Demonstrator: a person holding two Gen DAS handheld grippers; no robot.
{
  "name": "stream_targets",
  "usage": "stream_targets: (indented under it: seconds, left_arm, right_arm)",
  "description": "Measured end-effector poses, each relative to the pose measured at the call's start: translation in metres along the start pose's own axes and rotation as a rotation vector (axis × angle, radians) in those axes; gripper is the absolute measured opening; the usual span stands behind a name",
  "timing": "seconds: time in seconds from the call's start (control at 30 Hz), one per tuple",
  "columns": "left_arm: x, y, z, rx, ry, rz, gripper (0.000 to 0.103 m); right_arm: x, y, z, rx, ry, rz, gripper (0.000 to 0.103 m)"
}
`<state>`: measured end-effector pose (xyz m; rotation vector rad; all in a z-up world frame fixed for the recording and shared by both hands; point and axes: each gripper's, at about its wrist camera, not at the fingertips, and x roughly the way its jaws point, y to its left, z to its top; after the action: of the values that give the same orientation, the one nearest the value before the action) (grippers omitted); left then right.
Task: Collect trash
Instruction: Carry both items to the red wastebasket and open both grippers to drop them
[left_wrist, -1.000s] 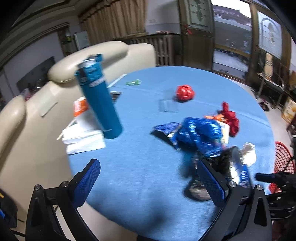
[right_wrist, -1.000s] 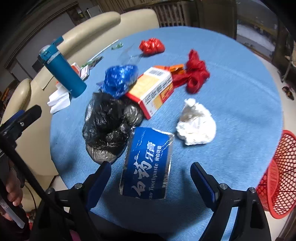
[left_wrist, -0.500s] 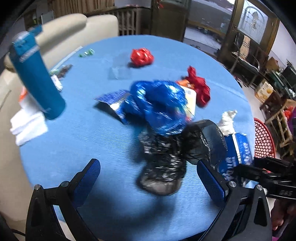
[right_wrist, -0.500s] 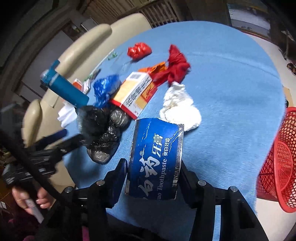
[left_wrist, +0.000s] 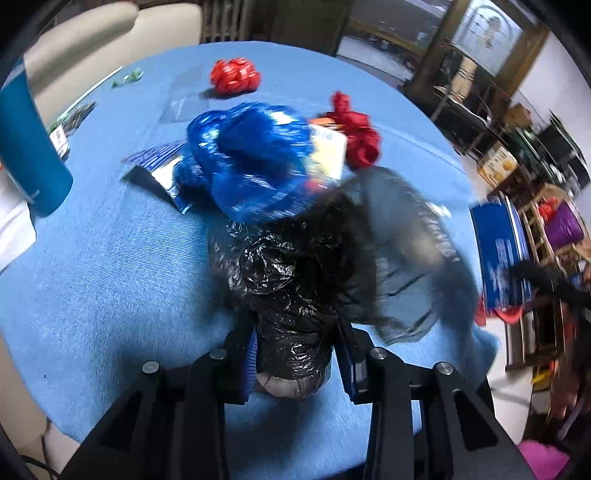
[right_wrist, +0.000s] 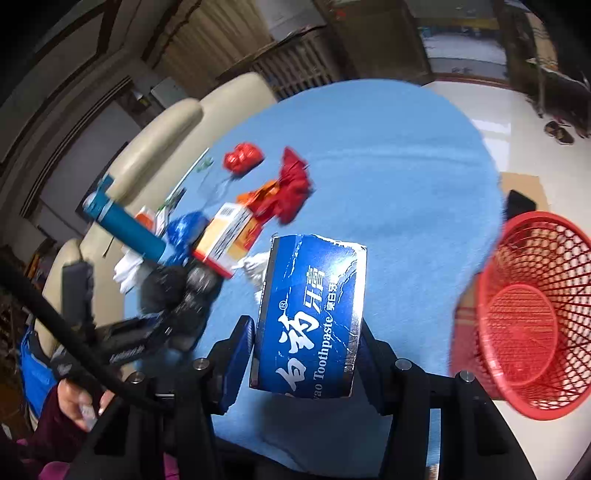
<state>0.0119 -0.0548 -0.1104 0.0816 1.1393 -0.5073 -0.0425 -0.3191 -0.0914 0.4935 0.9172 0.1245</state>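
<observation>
1. Since a second ago your left gripper (left_wrist: 295, 356) has dropped onto the crumpled black plastic bag (left_wrist: 291, 291), and its jaws, spread wide then, have just closed so the blue pads pinch the bag's lower bundle from both sides.
2. Your right gripper (right_wrist: 306, 354) has carried the flattened blue toothpaste box (right_wrist: 310, 317) off the round blue-clothed table (right_wrist: 388, 155); its jaws have just narrowed and now press the box's two long edges.
3. You hold that box with its long axis running away from the camera, printed face up, torn far end pointing toward the middle of the table and its near end down between the fingers.
4. In the left view the bag's bottom is hidden behind the pads, and a loose grey-black flap (left_wrist: 406, 251) is smeared by motion, so its edge is hard to read.
5. Behind the bag lies a shiny blue foil wrapper (left_wrist: 251, 162), covering most of a white and orange carton (left_wrist: 328, 155); a red crumpled rag (left_wrist: 356, 138) lies just beyond.
6. The tall teal bottle (left_wrist: 29, 147) is cut off at the left edge.
7. In the right view a red mesh plastic basket (right_wrist: 535, 314) stands on the floor beside the table, cut by the frame; a white crumpled tissue (right_wrist: 255, 266) is half hidden behind the box.
</observation>
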Motion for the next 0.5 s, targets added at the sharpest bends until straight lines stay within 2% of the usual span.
stream_targets:
  seconds: [0.27, 0.4, 0.5]
  left_arm:
    - [-0.047, -0.048, -0.010, 0.197, -0.070, -0.023, 0.038]
    - [-0.056, -0.101, 0.003, 0.339, -0.093, -0.058, 0.038]
    - [-0.044, -0.150, 0.022, 0.454, -0.065, -0.094, 0.038]
  right_arm:
    - [-0.045, -0.041, 0.008, 0.059, -0.129, -0.083, 0.056]
    - [-0.068, -0.076, 0.006, 0.120, -0.182, -0.142, 0.056]
    - [-0.088, -0.107, 0.002, 0.172, -0.220, -0.194, 0.056]
